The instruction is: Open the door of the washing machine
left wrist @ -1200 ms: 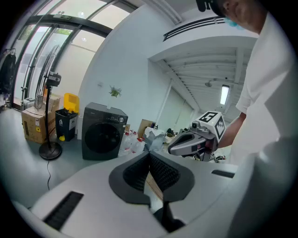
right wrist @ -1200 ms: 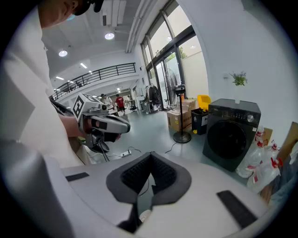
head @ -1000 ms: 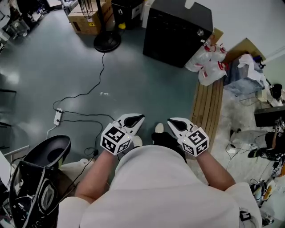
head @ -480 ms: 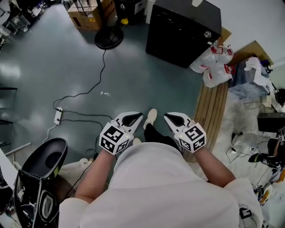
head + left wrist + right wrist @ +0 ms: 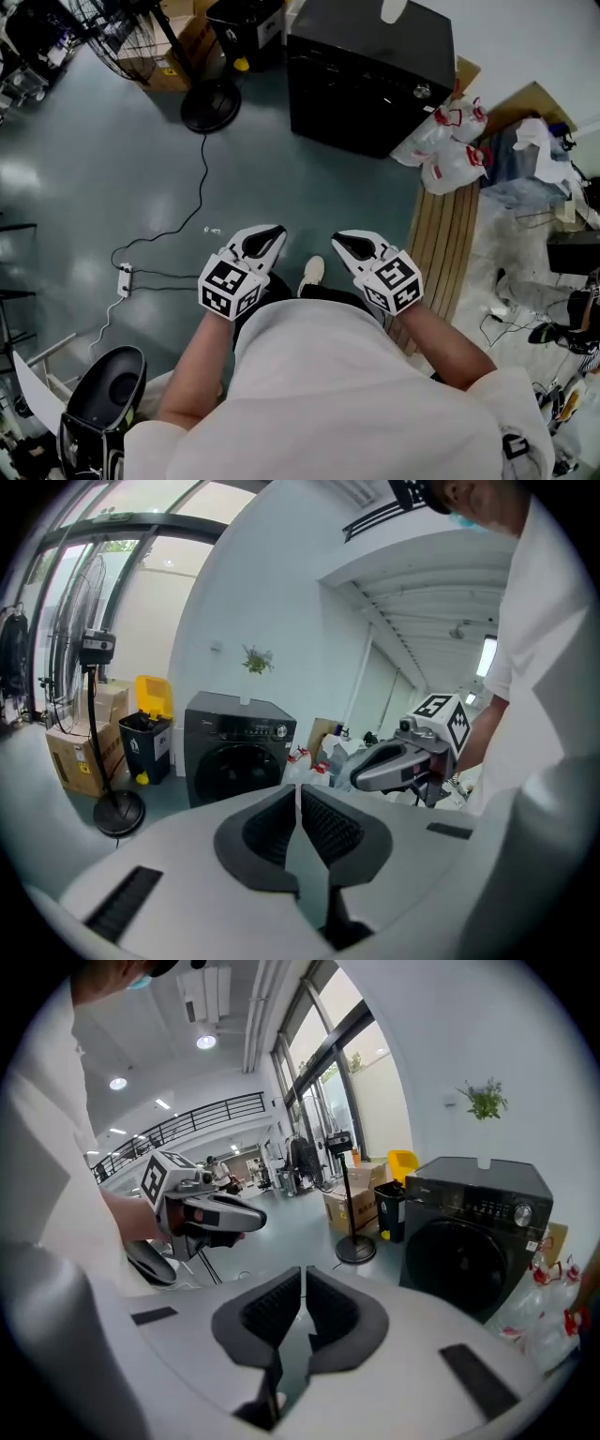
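The dark front-loading washing machine (image 5: pixel 366 75) stands against the white wall at the top of the head view, its round door (image 5: pixel 230 772) closed. It also shows ahead in the right gripper view (image 5: pixel 478 1232). My left gripper (image 5: pixel 261 240) and right gripper (image 5: pixel 349 242) hang side by side in front of my body, well short of the machine, both pointing toward it. Each is shut with nothing between its pads, as seen along the left jaws (image 5: pixel 298 789) and the right jaws (image 5: pixel 304 1274).
A standing fan's base (image 5: pixel 211 103) and a black cable (image 5: pixel 178 202) with a power strip (image 5: pixel 124 278) lie left of the path. A black bin (image 5: pixel 242 23) and cardboard box (image 5: pixel 155 61) sit beside the machine. Plastic bags (image 5: pixel 450 141) and wooden planks (image 5: pixel 441 234) lie right.
The person has stepped forward across the floor toward the washing machine, which now sits nearer and more central. Both grippers travelled along, still side by side and shut.
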`<state>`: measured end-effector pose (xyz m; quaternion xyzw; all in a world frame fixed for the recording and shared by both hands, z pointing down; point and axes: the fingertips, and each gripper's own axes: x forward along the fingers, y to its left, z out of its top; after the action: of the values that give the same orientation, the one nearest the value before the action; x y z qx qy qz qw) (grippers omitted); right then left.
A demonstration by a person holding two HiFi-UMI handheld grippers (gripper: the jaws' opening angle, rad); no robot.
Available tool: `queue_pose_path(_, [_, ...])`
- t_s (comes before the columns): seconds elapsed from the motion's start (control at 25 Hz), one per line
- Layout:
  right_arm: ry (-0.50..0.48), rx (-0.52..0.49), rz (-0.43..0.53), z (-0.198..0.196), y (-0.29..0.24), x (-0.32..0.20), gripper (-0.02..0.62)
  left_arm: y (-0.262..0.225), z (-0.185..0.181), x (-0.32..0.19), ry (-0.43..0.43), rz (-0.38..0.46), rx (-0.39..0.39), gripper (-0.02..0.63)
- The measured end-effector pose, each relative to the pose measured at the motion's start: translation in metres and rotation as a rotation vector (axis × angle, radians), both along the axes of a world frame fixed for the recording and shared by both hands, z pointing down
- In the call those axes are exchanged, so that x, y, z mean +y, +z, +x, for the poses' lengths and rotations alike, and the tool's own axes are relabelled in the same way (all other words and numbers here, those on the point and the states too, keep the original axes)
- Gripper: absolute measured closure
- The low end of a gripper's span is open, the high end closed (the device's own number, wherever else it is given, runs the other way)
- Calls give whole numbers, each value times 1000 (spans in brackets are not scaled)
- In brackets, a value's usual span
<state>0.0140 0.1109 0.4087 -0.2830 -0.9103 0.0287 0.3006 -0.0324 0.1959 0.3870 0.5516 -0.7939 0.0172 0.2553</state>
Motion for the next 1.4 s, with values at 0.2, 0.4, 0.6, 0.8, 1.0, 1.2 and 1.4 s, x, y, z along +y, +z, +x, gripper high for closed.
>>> queue_pose_path(0.2, [68, 25, 24, -24, 6, -35, 566, 9, -47, -39, 69, -9, 23, 586])
queue_pose_path(0.4, [201, 67, 14, -62, 20, -70, 554, 42, -117, -70, 164, -40, 34, 561])
queue_pose_path(0.6, [399, 81, 21, -111, 17, -110, 554, 69, -194, -109, 315, -77, 33, 558])
queue_pose_path(0.8, [569, 86, 2, -160, 16, -129, 560, 110, -284, -140, 439, -154, -6, 551])
queue_pose_path(1.0, [712, 139, 12, -173, 23, -140, 557, 162, -366, -178, 480, -231, -40, 531])
queue_pose_path(1.2, [843, 249, 17, -150, 33, -138, 557, 216, -420, -209, 501, -309, -61, 514])
queue_pose_path(1.4, [932, 336, 29, -126, 38, -141, 557, 259, -452, -240, 523, -363, -62, 497])
